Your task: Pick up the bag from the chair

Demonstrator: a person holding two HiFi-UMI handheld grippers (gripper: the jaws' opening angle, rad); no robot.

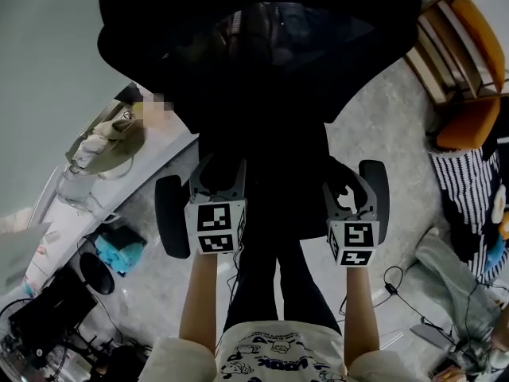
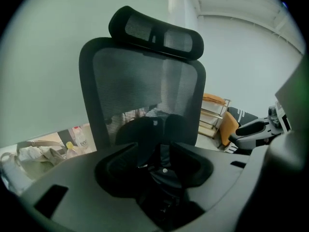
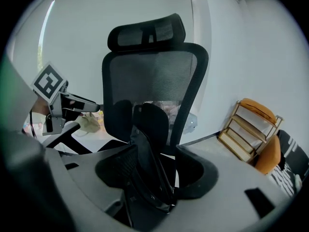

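A black mesh office chair (image 1: 262,54) fills the middle of the head view, with its back (image 2: 145,91) and headrest (image 3: 147,33) upright ahead of both grippers. The black bag (image 2: 164,175) sits on the seat, hard to tell from the dark seat in the head view. My left gripper (image 1: 219,183) is low over the seat, open, with part of the bag and its snap button between the spread pads. My right gripper (image 1: 350,193) is open too, and a black strap of the bag (image 3: 147,153) stands up in its gap.
The chair's armrests (image 1: 171,213) (image 1: 378,193) flank the two grippers. A white desk (image 1: 159,153) with a cloth and bottles (image 2: 79,137) lies to the left. A wooden shelf with orange cushions (image 1: 457,54) and striped fabric (image 1: 465,189) are at the right. Cables (image 1: 398,285) run on the floor.
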